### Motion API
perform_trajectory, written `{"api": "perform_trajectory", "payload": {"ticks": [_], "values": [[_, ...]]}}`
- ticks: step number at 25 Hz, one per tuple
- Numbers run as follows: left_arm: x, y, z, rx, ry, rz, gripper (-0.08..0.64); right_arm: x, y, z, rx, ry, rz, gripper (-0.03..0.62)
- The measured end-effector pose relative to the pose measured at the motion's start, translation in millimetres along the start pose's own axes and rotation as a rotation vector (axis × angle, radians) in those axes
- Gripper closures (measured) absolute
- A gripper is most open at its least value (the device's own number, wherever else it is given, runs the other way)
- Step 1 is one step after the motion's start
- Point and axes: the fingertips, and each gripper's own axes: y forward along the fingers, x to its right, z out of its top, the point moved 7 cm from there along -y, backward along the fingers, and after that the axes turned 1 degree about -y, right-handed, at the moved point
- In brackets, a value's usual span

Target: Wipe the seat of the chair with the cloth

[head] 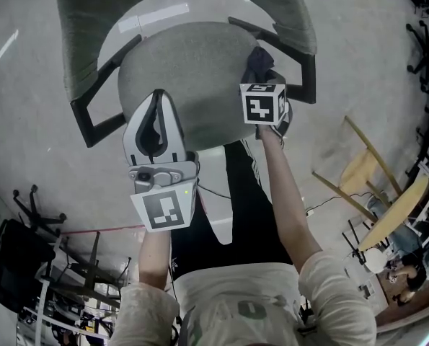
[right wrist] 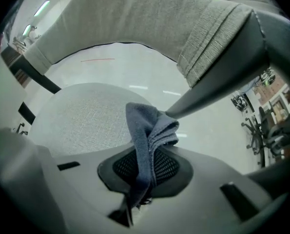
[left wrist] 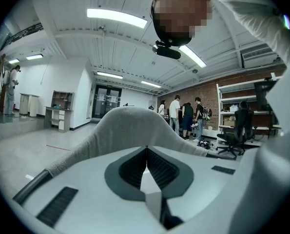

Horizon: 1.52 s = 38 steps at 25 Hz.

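Between the right gripper's [right wrist: 145, 172] jaws sits the cloth [right wrist: 147, 135], a dark blue-grey towelling rag. It is bunched into folds, and the jaws are clamped tight on it against their black ribbed pads. Its free end stands out past the fingertips, over the right-hand edge of the chair seat [right wrist: 84, 116]. I cannot tell whether it touches the fabric. From the head view the cloth [head: 260, 58] shows as a dark wad just beyond the marker cube, at the seat's [head: 192, 71] rim.

That seat is a rounded pad in pale grey woven fabric with a fine weave. Behind it rises the backrest [head: 91, 20] in a coarser grey-green knit. Angular black armrests [head: 91, 117] flank the seat, and the right-hand armrest [head: 304, 71] lies close beside the cloth.

Over the seat's near edge lies the left gripper [head: 156, 121], a white shell with a marker plate. Its jaws are closed tip to tip with nothing between them, well apart from the cloth.

Around the chair spreads a glossy grey floor [head: 27, 157]. A pale wooden frame chair [head: 365, 171] stands to the right and black office chairs [head: 19, 258] to the left. Across the room, several people [left wrist: 183, 116] stand before a brick wall.
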Motion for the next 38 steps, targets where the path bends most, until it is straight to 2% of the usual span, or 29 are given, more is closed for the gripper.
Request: {"api": "perform_trajectory", "payload": {"ticks": [4,9,11,13,18,21,24,27,30,35,38], "values": [[-7,-5,-1,-0.002,0.001,0.015,0.545,1,0,0,-0.011,-0.023,-0.087,0.543],[-24,-14,-7,-0.008,0.004,0.045,0.545,5,3,-2,-0.032,0.012,-0.161,0.543],[-31,-20,-9,-0.001,0.006,0.069,0.545,6,1,-2,-0.022,0.023,-0.174,0.543],[-40,-27,-9,0.002,0.002,0.095,0.545,2,-7,4,0.017,0.039,-0.153,0.543],[-66,-51,-3,0.026,0.018,0.158,0.545,-42,-53,36,0.184,0.000,0.007,0.543],[-81,-72,4,0.045,0.036,0.209,0.545,-88,-81,52,0.274,-0.039,0.163,0.543],[-100,-93,6,0.039,0.042,0.237,0.545,-147,-104,57,0.304,-0.039,0.358,0.543],[-120,-110,5,0.030,0.056,0.253,0.545,-209,-117,47,0.271,-0.004,0.556,0.543],[-141,-124,6,0.029,0.058,0.279,0.545,-262,-118,26,0.191,0.023,0.697,0.543],[-166,-141,1,0.022,0.047,0.308,0.545,-318,-103,-8,0.047,0.044,0.793,0.543],[-174,-148,-7,0.003,0.041,0.307,0.545,-332,-83,-30,-0.039,0.071,0.788,0.543]]}}
